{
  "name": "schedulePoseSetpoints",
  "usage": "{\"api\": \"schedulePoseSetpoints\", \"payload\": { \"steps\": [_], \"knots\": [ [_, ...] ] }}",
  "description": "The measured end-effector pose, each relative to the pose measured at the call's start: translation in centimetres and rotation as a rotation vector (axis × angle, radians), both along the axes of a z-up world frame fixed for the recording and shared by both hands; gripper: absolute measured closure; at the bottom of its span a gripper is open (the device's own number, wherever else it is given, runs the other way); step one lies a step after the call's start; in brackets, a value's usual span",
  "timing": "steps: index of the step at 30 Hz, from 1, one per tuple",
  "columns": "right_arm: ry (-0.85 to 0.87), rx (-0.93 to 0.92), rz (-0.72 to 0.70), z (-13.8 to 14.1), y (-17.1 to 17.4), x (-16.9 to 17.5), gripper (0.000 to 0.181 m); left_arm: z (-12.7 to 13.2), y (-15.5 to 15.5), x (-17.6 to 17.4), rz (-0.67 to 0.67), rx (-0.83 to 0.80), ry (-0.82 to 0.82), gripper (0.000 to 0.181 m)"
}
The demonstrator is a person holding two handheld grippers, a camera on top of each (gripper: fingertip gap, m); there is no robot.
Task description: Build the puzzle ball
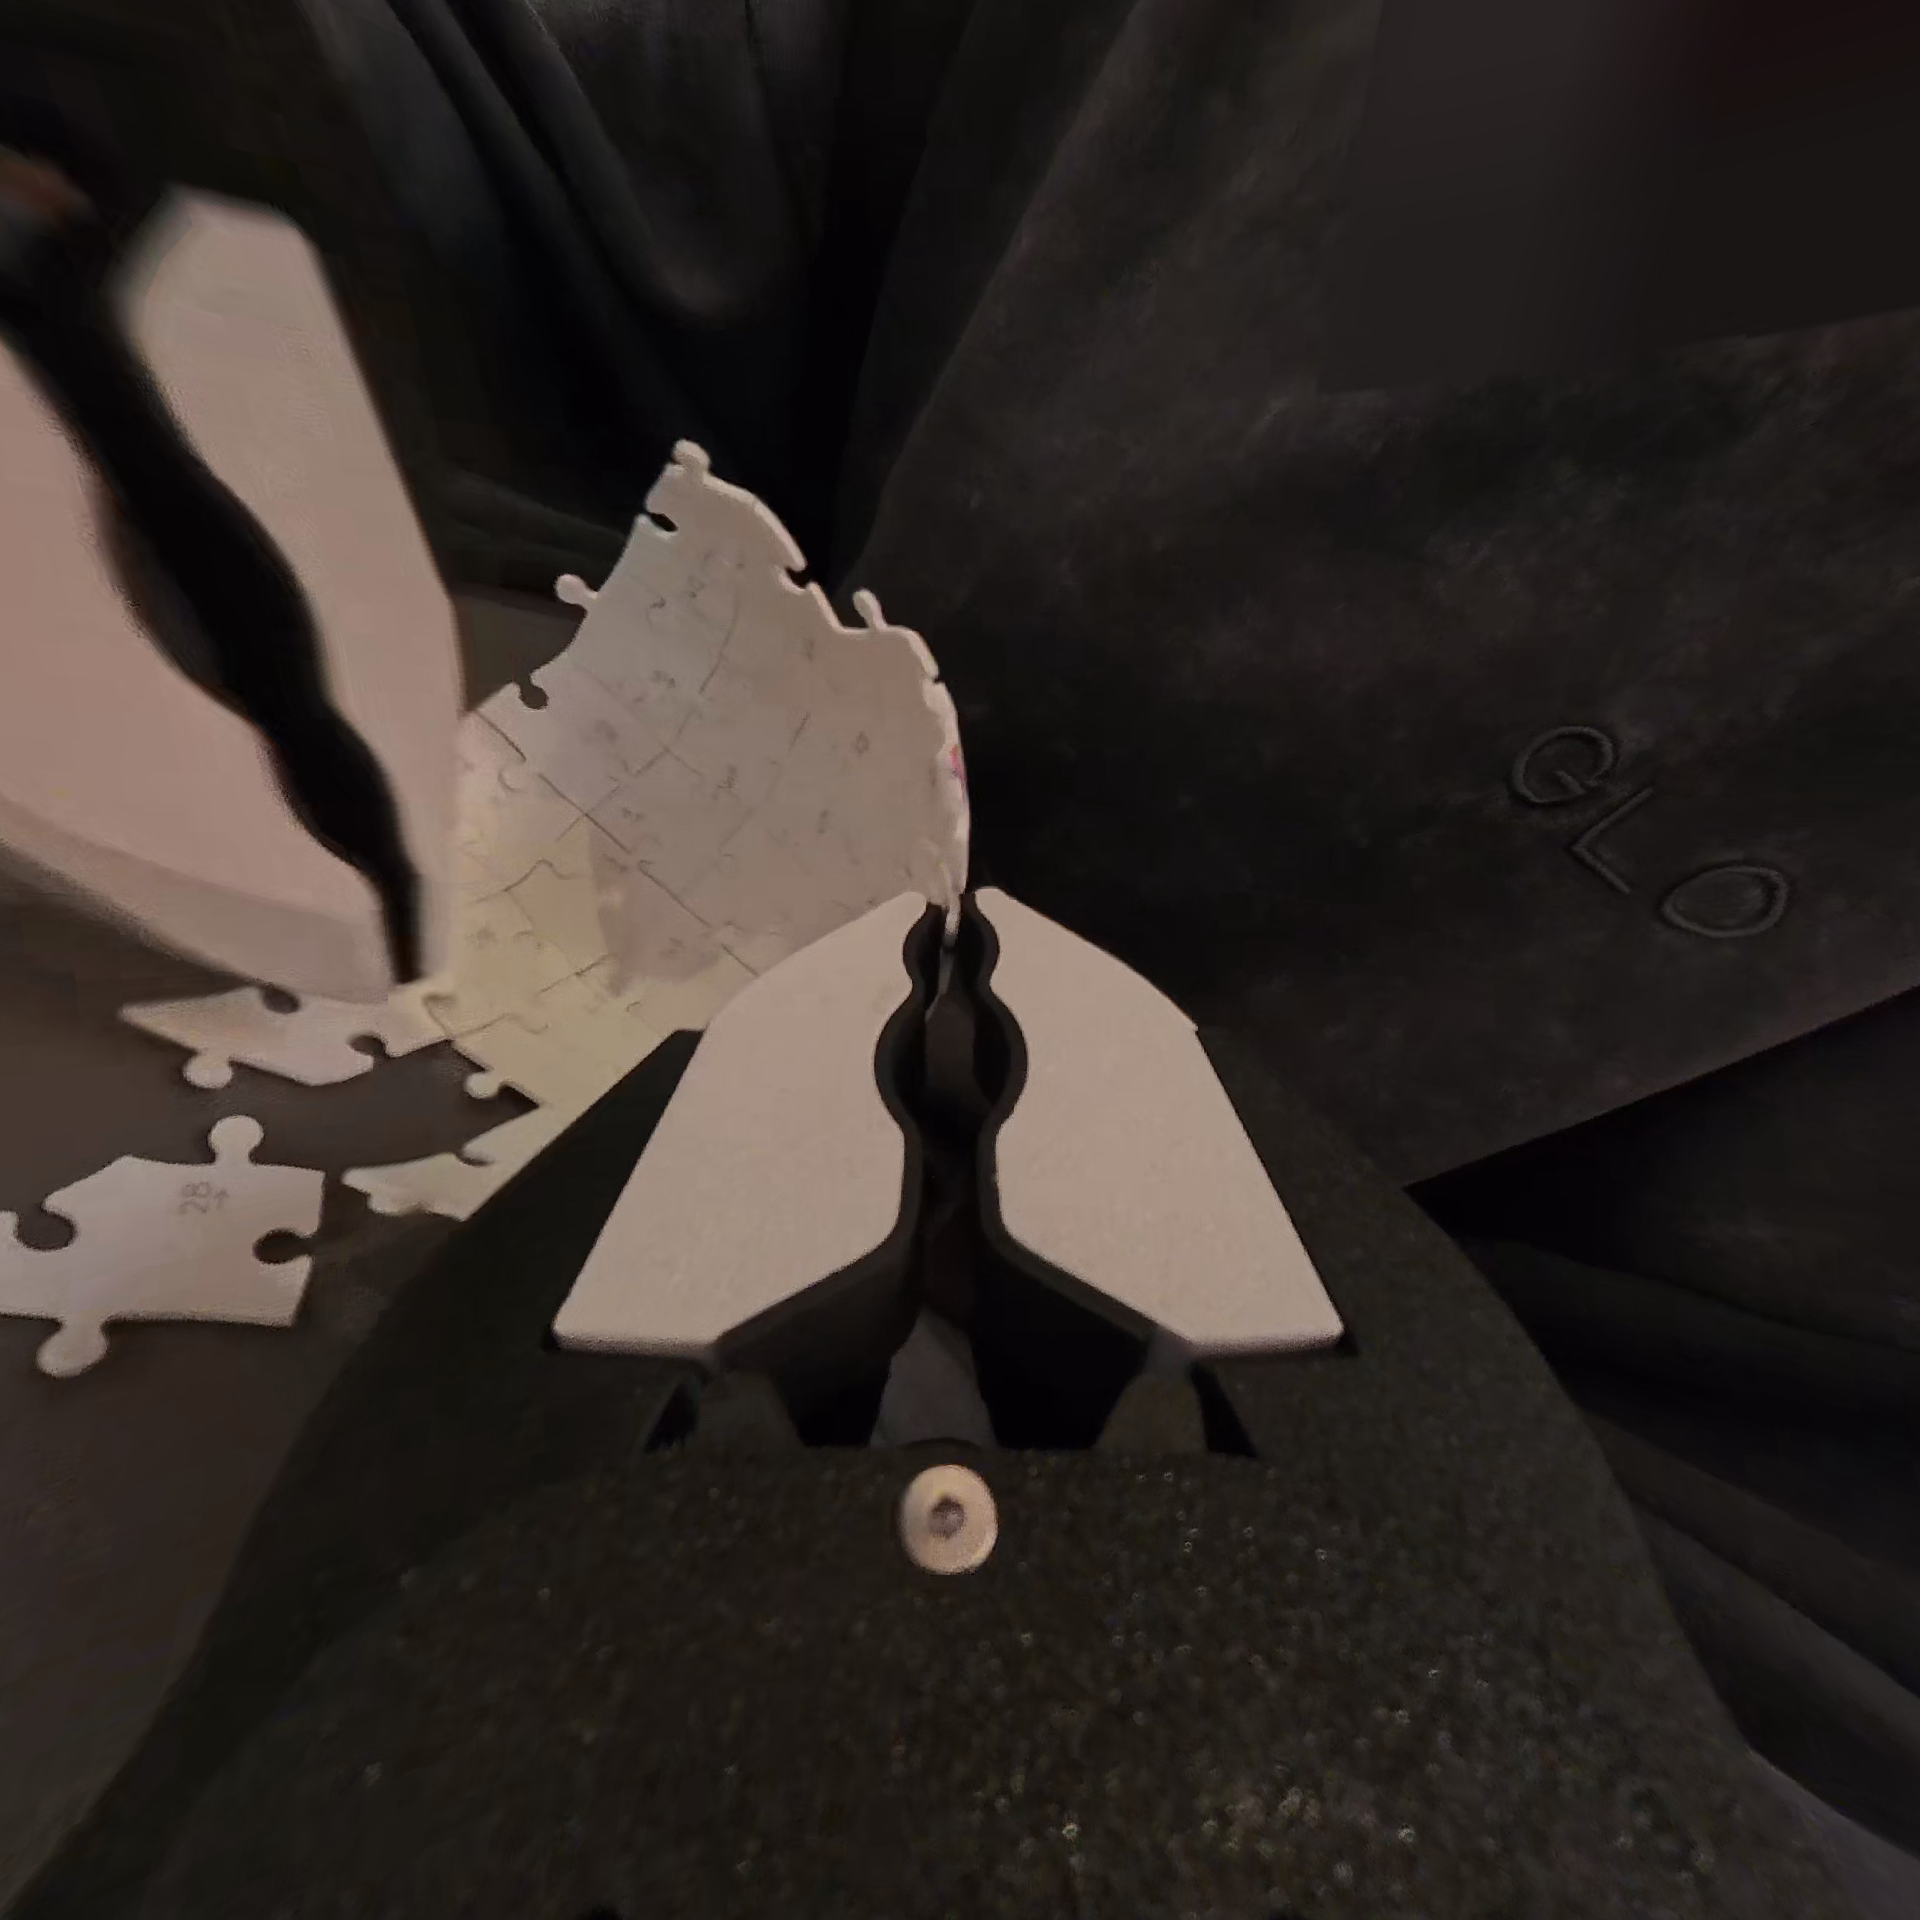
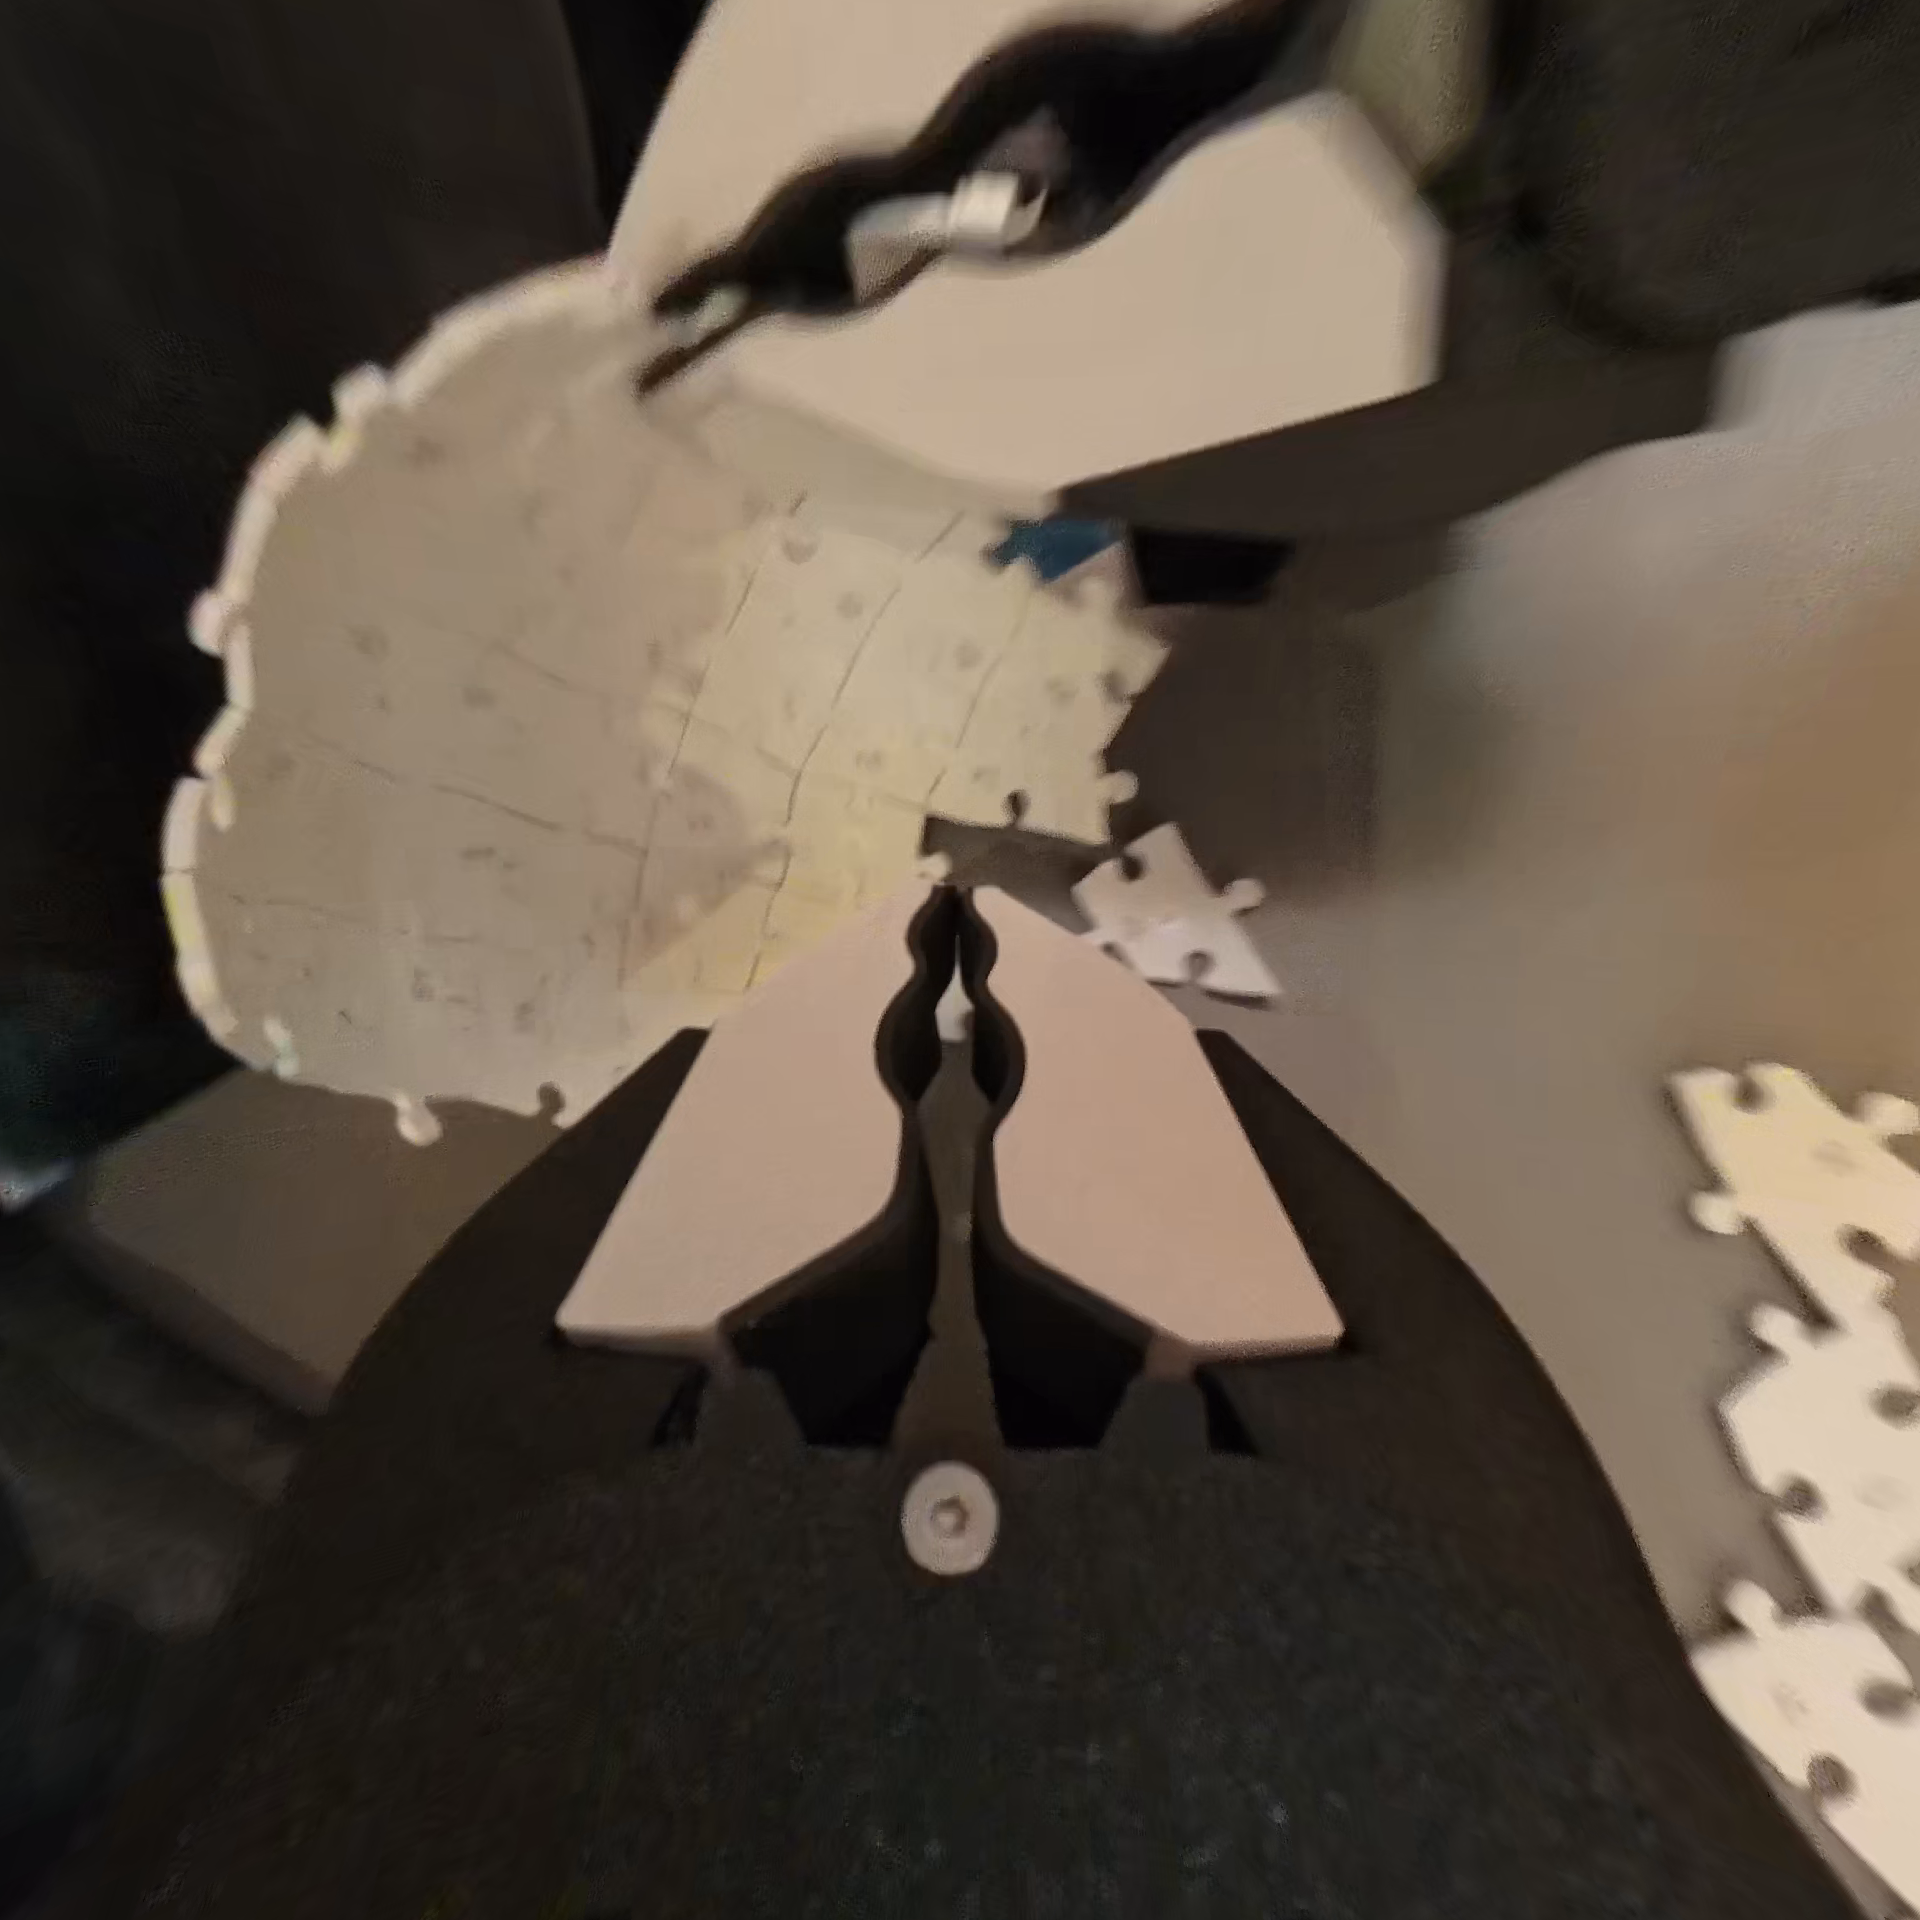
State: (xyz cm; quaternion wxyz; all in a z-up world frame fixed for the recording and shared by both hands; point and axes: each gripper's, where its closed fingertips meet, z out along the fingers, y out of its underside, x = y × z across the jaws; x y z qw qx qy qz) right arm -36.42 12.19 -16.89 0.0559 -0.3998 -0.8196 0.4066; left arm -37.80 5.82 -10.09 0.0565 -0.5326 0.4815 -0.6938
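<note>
Assembly looks roughly half done: the curved puzzle shell [image 1: 727, 790] is a joined bowl with a toothed open rim. The left gripper [image 1: 951, 920] is closed on that rim, the right gripper [image 2: 954, 902] is pinched at its lower edge, apparently gripping it. Loose pieces [image 1: 166, 1236] lie just beside the shell on the dark table [image 1: 94, 1475], still unplaced.

The curved white shell of joined puzzle pieces [image 2: 499, 748] fills the middle, pinched at its rim by both white-fingered grippers, left [image 1: 951, 914] and right [image 2: 954, 904]; dark folded cloth [image 1: 1351, 520] crowds close behind it. Loose flat white puzzle pieces [image 1: 177, 1236] litter the grey tabletop [image 2: 1455, 935] beside and below; bare table shows between them.
</note>
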Motion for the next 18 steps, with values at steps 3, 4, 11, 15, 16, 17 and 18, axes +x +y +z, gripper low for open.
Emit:
{"api": "schedulePoseSetpoints", "payload": {
  "steps": [3,4,11,15,16,17,18],
  "knots": [
    [-0.040,-0.045,-0.136,-0.2,3.3,-1.2,0.161,-0.1,-0.3,-0.4,0.004,-0.010,-0.003,0.178],
    [-0.063,-0.005,-0.147,-0.9,3.9,-1.2,0.159,0.0,-0.3,-0.6,0.006,-0.013,-0.007,0.178],
    [0.108,0.271,-0.087,-2.7,5.0,-2.3,0.159,0.1,-0.6,-1.2,-0.004,-0.031,-0.029,0.179],
    [0.107,0.235,-0.044,-2.6,4.6,-2.6,0.157,0.3,-0.2,-1.3,-0.002,-0.040,-0.038,0.179],
    [0.109,0.235,-0.038,-2.6,4.6,-2.7,0.157,0.3,-0.2,-1.3,-0.002,-0.038,-0.037,0.179],
    [0.109,0.231,-0.031,-2.6,4.5,-2.8,0.160,0.3,-0.2,-1.3,-0.002,-0.038,-0.036,0.179],
    [0.110,0.233,-0.027,-2.7,4.4,-2.8,0.170,0.3,-0.1,-1.3,-0.003,-0.039,-0.036,0.179]
  ]
}}
